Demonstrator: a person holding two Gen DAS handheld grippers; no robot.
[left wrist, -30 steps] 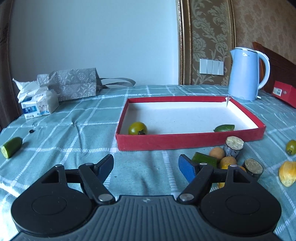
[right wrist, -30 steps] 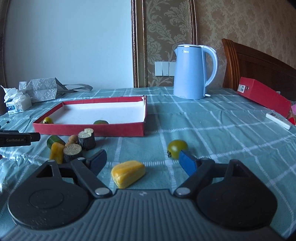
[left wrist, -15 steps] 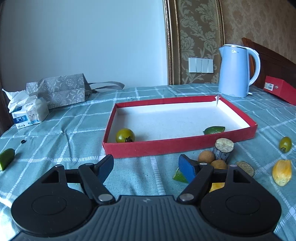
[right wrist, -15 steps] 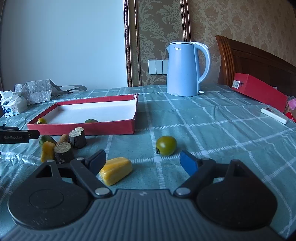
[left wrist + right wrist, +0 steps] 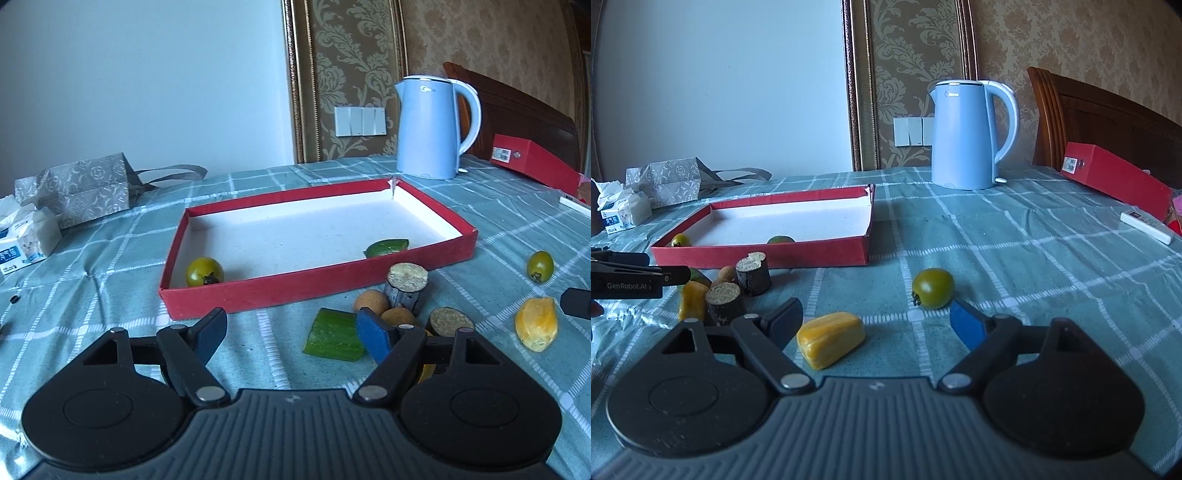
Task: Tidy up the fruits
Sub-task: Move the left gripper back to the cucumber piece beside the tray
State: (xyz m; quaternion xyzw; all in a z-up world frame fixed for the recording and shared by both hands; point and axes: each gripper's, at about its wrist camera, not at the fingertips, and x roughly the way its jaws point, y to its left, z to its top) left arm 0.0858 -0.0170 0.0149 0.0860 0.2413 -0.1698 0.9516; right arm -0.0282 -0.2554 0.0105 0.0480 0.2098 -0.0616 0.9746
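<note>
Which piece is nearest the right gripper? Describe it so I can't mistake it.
Start at the red tray and come toward the right gripper. Just ahead of its open jaws lies a yellow chunk, alone on the cloth: blocky, unlike the round green tomato beyond.

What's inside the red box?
Inside the red box sit a green tomato at the near left corner and a green fruit piece by the front wall. That wall hides the piece's bottom edge.
</note>
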